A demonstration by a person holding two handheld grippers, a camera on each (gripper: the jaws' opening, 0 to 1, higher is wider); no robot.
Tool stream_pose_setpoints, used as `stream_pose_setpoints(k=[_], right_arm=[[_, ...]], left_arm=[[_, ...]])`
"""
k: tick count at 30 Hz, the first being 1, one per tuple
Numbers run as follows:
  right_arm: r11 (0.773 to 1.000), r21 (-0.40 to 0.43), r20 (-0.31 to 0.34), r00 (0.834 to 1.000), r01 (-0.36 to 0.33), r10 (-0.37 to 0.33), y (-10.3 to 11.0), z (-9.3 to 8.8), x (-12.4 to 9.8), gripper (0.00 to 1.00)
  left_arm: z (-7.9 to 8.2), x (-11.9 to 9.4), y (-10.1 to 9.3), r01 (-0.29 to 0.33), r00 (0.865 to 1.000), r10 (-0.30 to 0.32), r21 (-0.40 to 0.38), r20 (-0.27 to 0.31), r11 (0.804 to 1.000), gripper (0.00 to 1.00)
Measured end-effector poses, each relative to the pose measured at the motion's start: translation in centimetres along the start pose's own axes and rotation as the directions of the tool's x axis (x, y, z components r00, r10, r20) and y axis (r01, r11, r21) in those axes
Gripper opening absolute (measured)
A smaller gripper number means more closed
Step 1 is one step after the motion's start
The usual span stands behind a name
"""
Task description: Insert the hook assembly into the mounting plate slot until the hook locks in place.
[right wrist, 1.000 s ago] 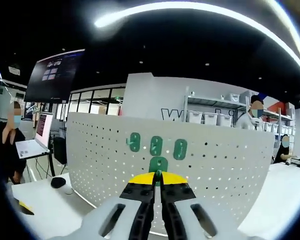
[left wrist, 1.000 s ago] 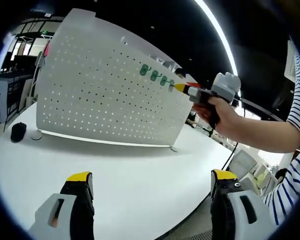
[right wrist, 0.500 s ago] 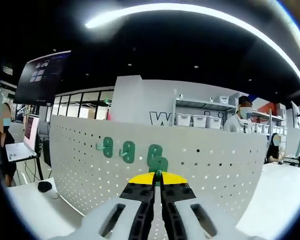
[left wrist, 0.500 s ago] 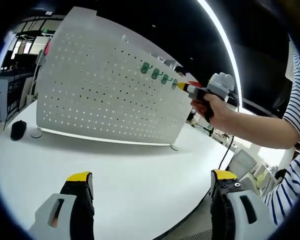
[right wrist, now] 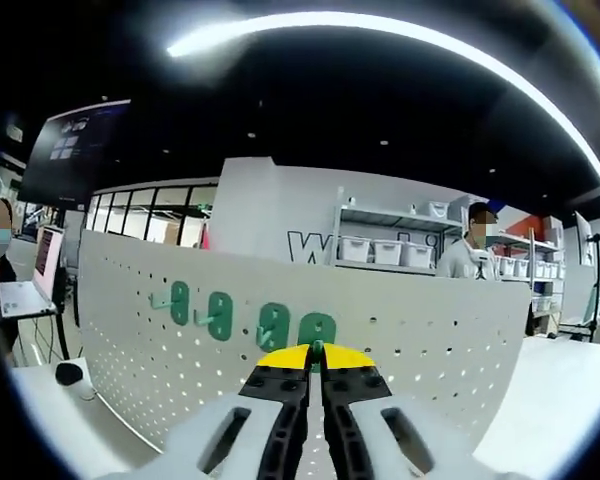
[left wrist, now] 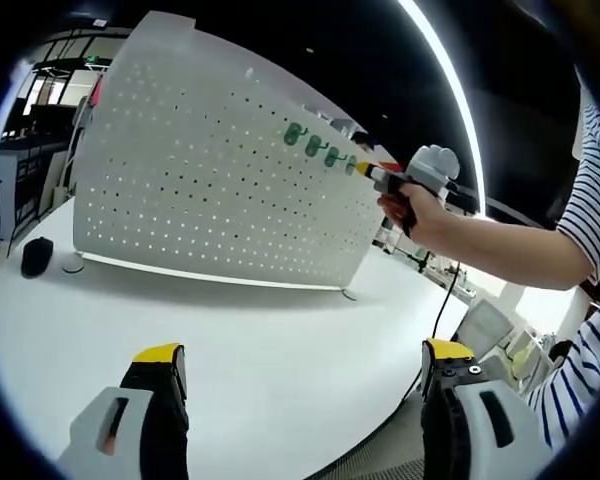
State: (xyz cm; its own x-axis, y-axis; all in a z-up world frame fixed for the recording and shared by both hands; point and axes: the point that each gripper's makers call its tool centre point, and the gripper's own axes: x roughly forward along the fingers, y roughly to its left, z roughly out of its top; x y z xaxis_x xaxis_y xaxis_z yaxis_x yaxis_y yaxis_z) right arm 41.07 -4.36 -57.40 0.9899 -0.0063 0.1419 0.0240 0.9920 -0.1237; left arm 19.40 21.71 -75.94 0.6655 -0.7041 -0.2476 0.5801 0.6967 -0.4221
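Against the upright pegboard (right wrist: 400, 330), the right tool (right wrist: 315, 352) pinches a green hook (right wrist: 317, 330) pointing boardward; left tool (left wrist: 300, 365) gapes empty.

the left tool (left wrist: 298, 385) is low, its two jaws wide apart. the right tool (right wrist: 316, 372) is pinched together, and a hand (left wrist: 412, 208) holds it up high on a stretched-out arm.
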Motion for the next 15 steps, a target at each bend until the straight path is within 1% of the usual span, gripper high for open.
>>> stream_pose_setpoints(k=[4,15], right_arm=[[1.000,0.002,0.013,1.000,0.015,-0.015,-0.6,0.0,0.4,0.00],[1.000,-0.004,0.034,0.999,0.017,-0.017,-1.2,-0.2,1.3,0.00]], left_arm=[[0.0,0.0,0.0,-0.001,1.000,0.001,-0.001,-0.003,1.000,1.00],[-0.2,0.1,0.3,-0.015,1.000,0.015,0.004,-0.013,1.000,1.00]])
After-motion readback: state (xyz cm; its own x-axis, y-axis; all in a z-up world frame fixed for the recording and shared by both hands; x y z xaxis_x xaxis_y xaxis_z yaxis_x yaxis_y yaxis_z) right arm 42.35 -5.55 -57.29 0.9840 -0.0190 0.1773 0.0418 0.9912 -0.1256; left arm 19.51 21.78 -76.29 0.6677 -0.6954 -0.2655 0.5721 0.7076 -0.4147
